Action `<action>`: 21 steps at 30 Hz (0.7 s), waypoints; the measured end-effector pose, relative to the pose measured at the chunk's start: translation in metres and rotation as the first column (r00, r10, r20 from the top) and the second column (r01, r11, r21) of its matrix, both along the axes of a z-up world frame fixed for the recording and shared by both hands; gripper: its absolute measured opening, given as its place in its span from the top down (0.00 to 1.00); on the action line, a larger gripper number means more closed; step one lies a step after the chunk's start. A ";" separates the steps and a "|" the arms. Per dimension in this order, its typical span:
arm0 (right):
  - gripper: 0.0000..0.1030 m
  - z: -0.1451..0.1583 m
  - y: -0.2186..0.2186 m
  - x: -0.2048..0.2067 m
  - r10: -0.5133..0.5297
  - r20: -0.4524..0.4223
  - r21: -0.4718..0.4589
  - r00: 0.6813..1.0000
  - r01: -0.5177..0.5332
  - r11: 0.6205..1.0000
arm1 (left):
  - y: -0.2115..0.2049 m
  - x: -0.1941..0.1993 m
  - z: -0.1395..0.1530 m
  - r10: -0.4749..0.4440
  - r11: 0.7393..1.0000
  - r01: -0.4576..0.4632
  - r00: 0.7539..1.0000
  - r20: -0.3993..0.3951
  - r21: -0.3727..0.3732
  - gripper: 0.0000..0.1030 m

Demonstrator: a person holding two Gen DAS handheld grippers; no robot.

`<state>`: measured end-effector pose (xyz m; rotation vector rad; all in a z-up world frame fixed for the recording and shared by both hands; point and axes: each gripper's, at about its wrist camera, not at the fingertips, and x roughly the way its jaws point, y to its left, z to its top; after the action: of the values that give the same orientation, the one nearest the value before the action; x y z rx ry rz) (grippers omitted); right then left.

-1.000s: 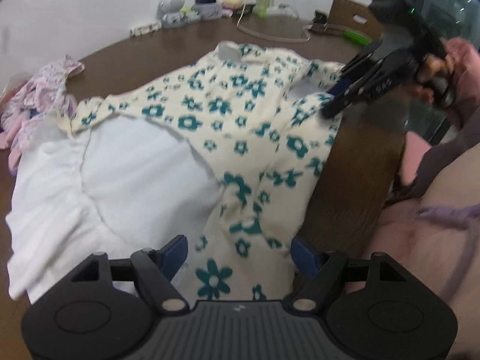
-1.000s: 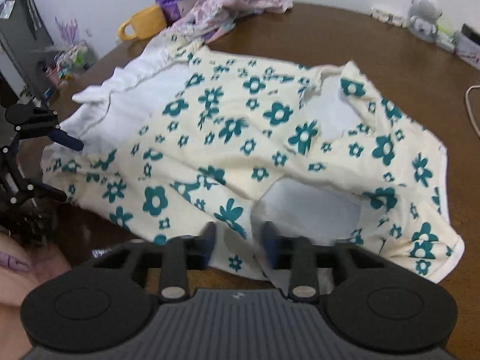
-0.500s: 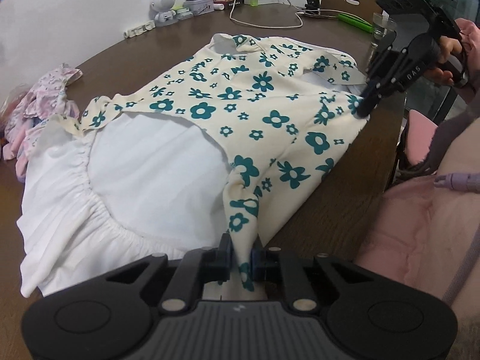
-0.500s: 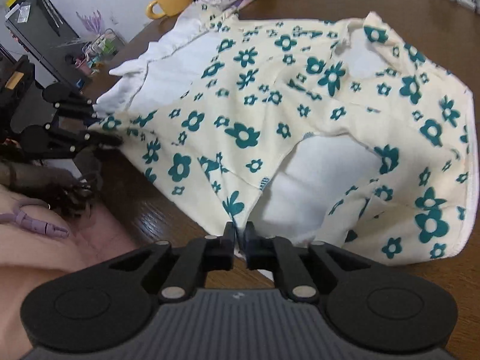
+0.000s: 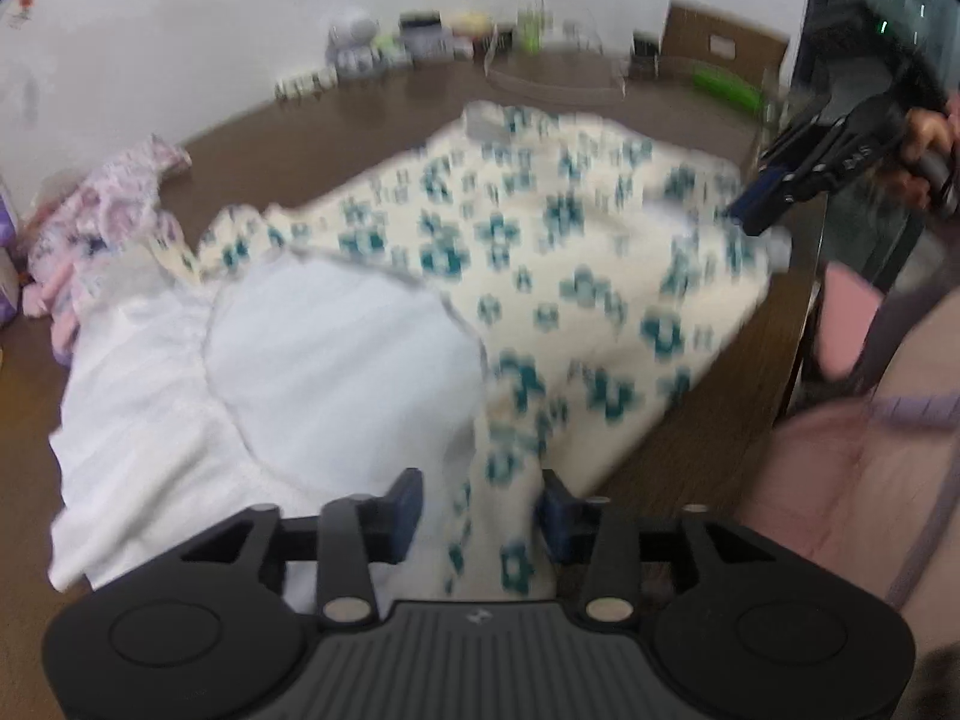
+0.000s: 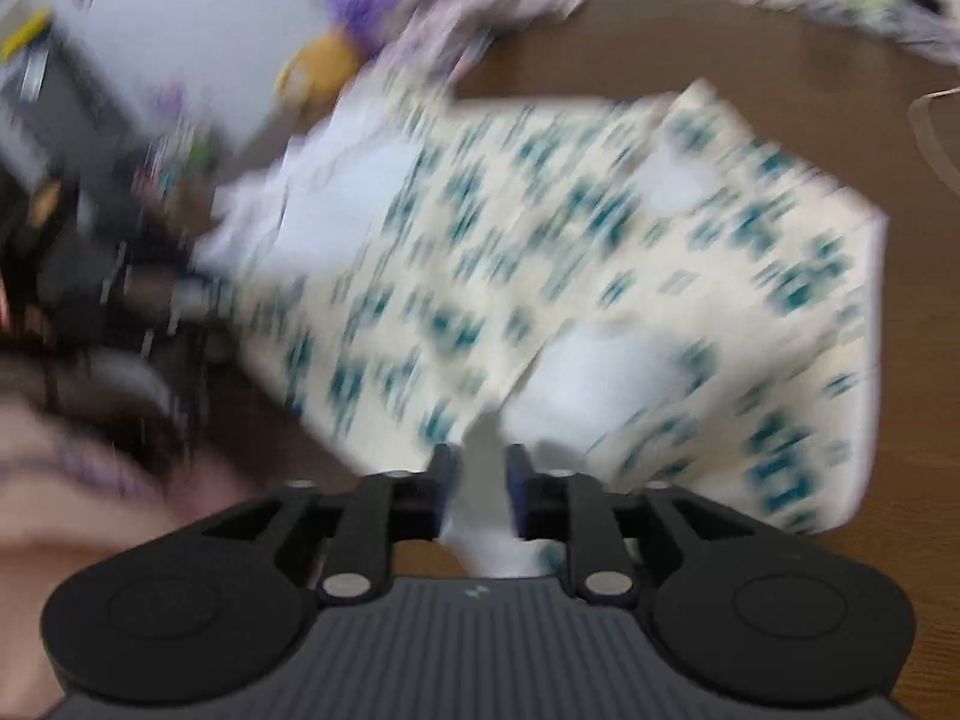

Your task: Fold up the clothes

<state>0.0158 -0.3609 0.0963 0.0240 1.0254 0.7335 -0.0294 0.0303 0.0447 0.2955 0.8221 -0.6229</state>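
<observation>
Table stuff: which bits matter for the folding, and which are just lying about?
For the job:
floral garment
left claw
right claw

Lying about:
pink clothes
yellow mug
white cable
small clutter by the wall

"How clear is my feed?"

"Not very. I see even, soft indoor light and no hard shadows. My right view is badly smeared; the flowered garment (image 6: pixel 600 276) streaks diagonally. My left view is milder, the wall (image 5: pixel 180 48) bright, and the corners curve into black."
</observation>
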 end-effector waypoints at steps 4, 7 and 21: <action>0.63 0.009 -0.026 0.023 -0.269 0.103 -0.005 0.958 0.271 0.963 | -0.007 0.012 0.013 0.020 0.999 -0.017 0.996 0.089 -0.035 0.51; 0.64 0.001 -0.023 0.047 -0.346 0.159 -0.057 0.925 0.358 0.932 | -0.026 0.024 0.005 -0.017 1.000 0.017 0.996 0.090 -0.003 0.64; 0.97 -0.038 0.025 0.146 -0.357 0.190 -0.212 0.915 0.393 0.895 | -0.045 0.026 -0.037 -0.093 0.993 0.089 0.995 0.045 0.083 0.71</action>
<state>0.1621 -0.3363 0.0580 -0.0450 0.9285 0.2463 -0.0038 -0.0150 0.0081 0.4220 0.7916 -0.6663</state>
